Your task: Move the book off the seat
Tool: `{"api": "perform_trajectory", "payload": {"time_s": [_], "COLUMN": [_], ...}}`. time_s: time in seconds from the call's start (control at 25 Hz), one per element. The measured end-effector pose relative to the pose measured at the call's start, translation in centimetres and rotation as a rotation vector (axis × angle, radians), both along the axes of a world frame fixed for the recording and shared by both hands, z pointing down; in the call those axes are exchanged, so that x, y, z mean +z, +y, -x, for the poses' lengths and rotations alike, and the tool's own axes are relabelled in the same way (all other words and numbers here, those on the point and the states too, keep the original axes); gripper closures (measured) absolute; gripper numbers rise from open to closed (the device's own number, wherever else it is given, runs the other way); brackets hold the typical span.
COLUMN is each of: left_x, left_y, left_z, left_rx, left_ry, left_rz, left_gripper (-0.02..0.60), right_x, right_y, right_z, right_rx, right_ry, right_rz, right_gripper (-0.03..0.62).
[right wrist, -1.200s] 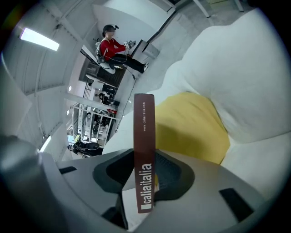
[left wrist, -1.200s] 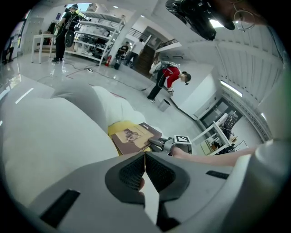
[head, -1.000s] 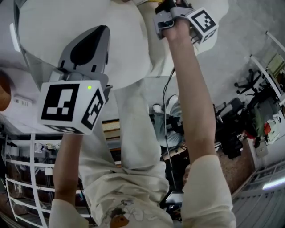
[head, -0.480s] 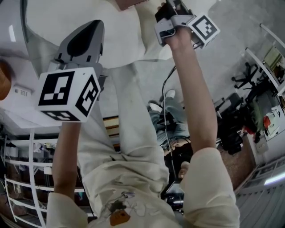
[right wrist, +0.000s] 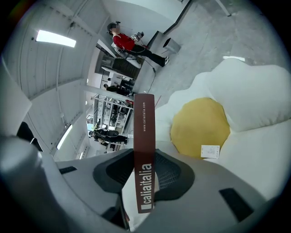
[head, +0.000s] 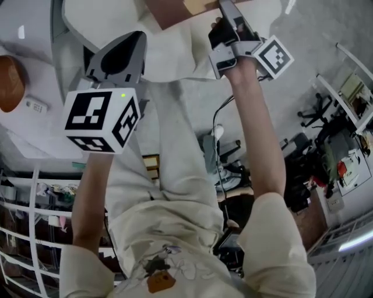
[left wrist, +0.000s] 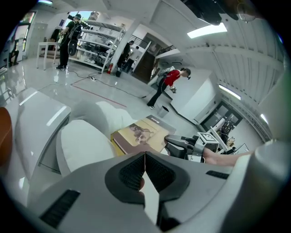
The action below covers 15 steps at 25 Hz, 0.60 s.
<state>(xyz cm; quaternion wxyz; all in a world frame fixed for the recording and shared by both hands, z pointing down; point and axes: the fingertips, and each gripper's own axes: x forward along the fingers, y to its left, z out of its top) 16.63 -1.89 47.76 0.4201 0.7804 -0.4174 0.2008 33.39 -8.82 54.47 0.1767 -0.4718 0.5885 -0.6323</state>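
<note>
The book (head: 175, 9), tan-covered with a brown spine, shows at the top edge of the head view, over the white seat (head: 105, 17). My right gripper (head: 228, 17) is shut on it. In the right gripper view the spine (right wrist: 144, 136) stands upright between the pads (right wrist: 170, 175). The left gripper view shows the book (left wrist: 138, 135) lying flat by the seat cushion (left wrist: 84, 145), with the right gripper (left wrist: 179, 144) clamped on its near edge. My left gripper (head: 116, 55) hovers over the seat, left of the book, shut with nothing in it (left wrist: 144, 159).
A yellow round cushion (right wrist: 200, 126) lies on a white egg-shaped cushion (right wrist: 254, 95). A brown object (head: 10, 84) and a small remote (head: 36, 106) sit on the white surface at left. A wire rack (head: 23, 233) stands lower left. People (left wrist: 170, 79) stand far off.
The book has come into the head view at the top edge, still held by the right gripper. Both grippers have shifted slightly right and down in that view.
</note>
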Motion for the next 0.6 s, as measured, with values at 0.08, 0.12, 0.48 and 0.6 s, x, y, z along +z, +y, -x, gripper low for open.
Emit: {"api": "perform_trajectory", "payload": {"time_s": [0.08,0.12,0.48,0.6], "left_x": [-0.5,-0.7,-3.8,-5.4], "left_y": [-0.2,0.1,0.3,-0.2], "left_z": [1.5,2.0,3.7,4.3], "left_rx": [-0.023,-0.031,-0.051,-0.066], "left_ry": [0.0,0.002,-0.001,0.005], "left_rz": [-0.011,-0.009,-0.034,-0.042], "left_gripper": [0.569,0.569,0.569,0.569], "right_x": [-1.1,-1.6,-5.7,-7.8], "right_y": [-0.3,0.1,1.4,1.0], "right_z": [2.1,2.9,5.0,5.8], "right_rx": [-0.008,-0.008,-0.043,-0.057], "right_ry": [-0.023,-0.03,-0.066,-0.079], "right_rz": [-0.006,-0.002,-0.014,-0.018], "right_gripper": [0.456,0.456,0.456,0.456]}}
